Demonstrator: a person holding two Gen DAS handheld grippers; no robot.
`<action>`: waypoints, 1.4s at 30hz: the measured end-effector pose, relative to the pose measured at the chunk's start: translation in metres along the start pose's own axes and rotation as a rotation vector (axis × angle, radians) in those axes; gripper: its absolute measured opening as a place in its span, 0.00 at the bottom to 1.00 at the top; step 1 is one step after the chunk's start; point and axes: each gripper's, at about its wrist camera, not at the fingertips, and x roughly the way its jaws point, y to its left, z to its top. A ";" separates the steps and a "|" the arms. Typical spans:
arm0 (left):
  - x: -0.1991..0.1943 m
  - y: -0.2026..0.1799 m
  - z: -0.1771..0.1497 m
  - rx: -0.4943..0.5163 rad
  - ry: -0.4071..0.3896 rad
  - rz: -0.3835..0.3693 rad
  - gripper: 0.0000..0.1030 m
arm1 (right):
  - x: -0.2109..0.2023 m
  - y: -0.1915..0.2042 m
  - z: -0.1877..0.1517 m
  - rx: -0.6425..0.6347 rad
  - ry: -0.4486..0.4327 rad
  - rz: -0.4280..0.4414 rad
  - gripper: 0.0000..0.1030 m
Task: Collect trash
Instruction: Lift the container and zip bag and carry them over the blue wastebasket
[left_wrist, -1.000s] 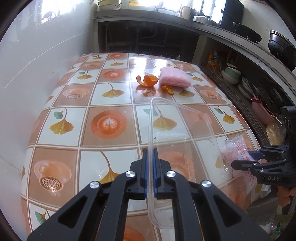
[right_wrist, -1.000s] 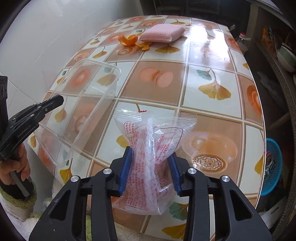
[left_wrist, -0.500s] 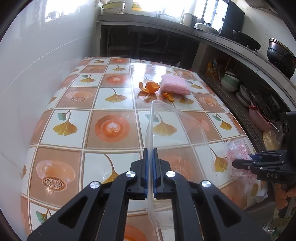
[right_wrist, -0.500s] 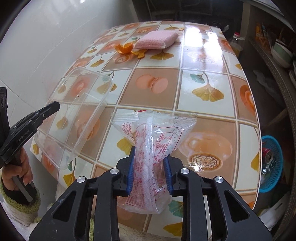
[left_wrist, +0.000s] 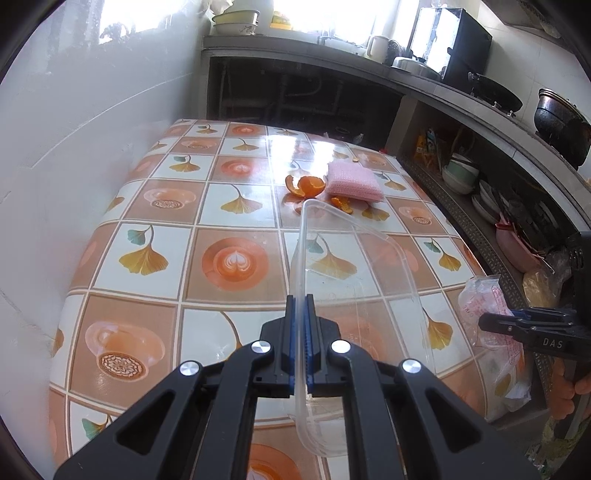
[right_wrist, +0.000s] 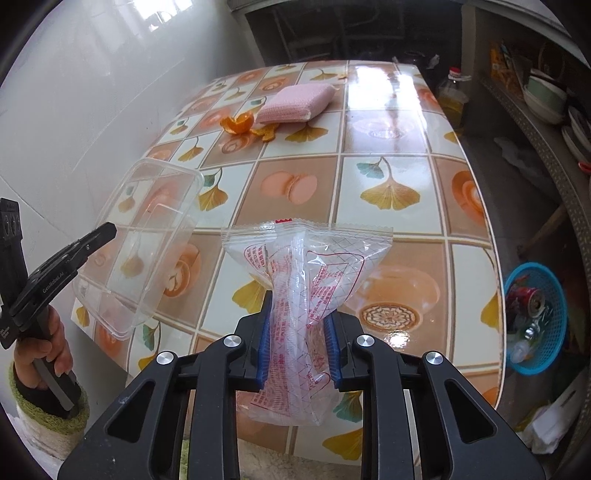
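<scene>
My left gripper (left_wrist: 301, 306) is shut on the rim of a clear plastic container (left_wrist: 354, 280), held tilted above the tiled table (left_wrist: 155, 206). In the right wrist view the same clear plastic container (right_wrist: 144, 240) hangs at the left, gripped by the left gripper (right_wrist: 107, 230). My right gripper (right_wrist: 299, 317) is shut on a crumpled clear plastic bag (right_wrist: 306, 266) with red print, lifted just over the table's near edge. Orange peel (left_wrist: 306, 184) lies at the table's far side, and the peel (right_wrist: 240, 123) also shows in the right wrist view.
A pink sponge (right_wrist: 295, 101) lies beside the peel. A blue basket (right_wrist: 535, 317) holding a can and other trash stands on the floor right of the table. A white wall runs along the left. Shelves with bowls and pots (left_wrist: 480, 184) line the right side.
The right gripper's pads closed in on the bag and squeezed it narrower, then lifted it slightly. The left gripper kept its hold on the container with little movement.
</scene>
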 end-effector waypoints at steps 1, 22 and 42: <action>-0.001 0.000 0.000 0.001 -0.002 0.001 0.03 | -0.002 -0.001 0.000 0.002 -0.004 0.000 0.22; -0.017 -0.007 0.002 0.009 -0.035 -0.008 0.03 | -0.024 -0.011 -0.008 0.044 -0.057 0.005 0.22; -0.019 -0.024 0.008 0.042 -0.043 -0.010 0.03 | -0.036 -0.031 -0.013 0.088 -0.092 0.041 0.22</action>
